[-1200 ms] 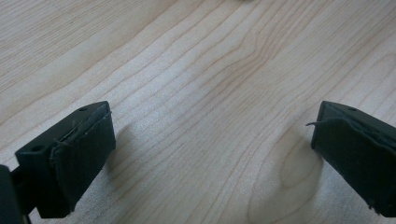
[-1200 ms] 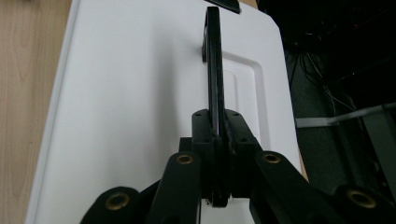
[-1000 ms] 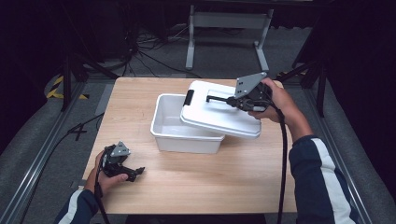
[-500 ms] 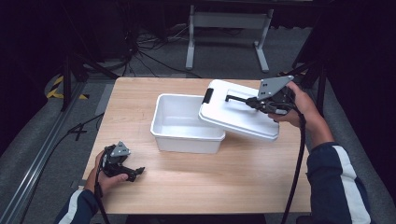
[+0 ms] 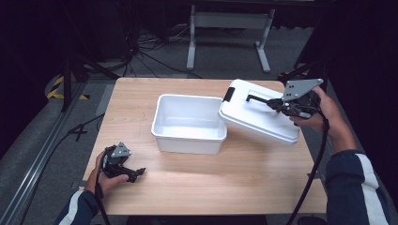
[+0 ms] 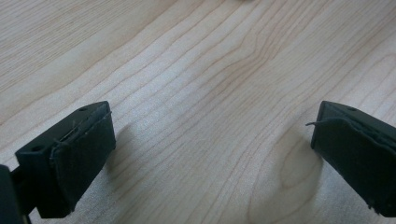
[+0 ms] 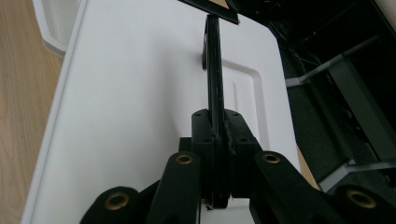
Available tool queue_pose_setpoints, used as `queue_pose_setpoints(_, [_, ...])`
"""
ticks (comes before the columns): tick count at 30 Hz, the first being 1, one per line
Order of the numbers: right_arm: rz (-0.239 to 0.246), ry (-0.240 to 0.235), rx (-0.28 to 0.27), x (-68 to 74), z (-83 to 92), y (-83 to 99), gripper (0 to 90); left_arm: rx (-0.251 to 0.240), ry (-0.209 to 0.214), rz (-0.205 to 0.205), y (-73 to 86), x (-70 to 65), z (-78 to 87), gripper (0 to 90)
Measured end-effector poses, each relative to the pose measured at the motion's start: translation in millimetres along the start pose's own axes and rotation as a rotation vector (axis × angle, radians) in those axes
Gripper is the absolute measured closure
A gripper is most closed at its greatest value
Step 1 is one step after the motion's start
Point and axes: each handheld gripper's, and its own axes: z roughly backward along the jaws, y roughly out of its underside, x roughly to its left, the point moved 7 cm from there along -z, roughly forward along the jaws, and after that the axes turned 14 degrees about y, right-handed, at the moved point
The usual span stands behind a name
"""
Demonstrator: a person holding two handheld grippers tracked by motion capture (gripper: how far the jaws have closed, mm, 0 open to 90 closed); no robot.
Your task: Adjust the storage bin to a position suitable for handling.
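Observation:
A white plastic bin (image 5: 187,144) stands uncovered in the middle of the wooden table. Its white lid (image 5: 256,118) hangs tilted beyond the bin's right rim, with a black latch (image 5: 229,94) at its near-left corner. My right gripper (image 5: 273,103) is shut on the lid's thin black handle (image 5: 256,99). In the right gripper view the jaws (image 7: 217,135) pinch that handle (image 7: 214,70) above the lid's flat top (image 7: 130,93). My left gripper (image 5: 135,174) rests at the table's front left, held in a hand. Its jaws (image 6: 212,154) stand open over bare wood.
The table (image 5: 234,187) has free wood in front of the bin and to its left. A metal stand (image 5: 227,21) and loose cables lie on the floor behind the table. A rail (image 5: 37,164) runs along the floor at the left.
My right gripper has carried the lid to the right, off the bin, so the bin's inside now shows. The left gripper has stayed in place.

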Motion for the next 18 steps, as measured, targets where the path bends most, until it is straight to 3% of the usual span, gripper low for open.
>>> queue_pose_setpoints(8, [-0.032, 0.018, 0.028, -7.1, 6.4, 26.4, 84.7, 0.007, 0.003, 0.000, 0.2, -0.1, 0.5, 0.3])
queue_pose_setpoints(18, [-0.076, 0.022, 0.051, -7.1, 1.5, 50.8, 84.7, 0.008, 0.003, -0.001, 0.2, -0.1, 0.6, 0.2])
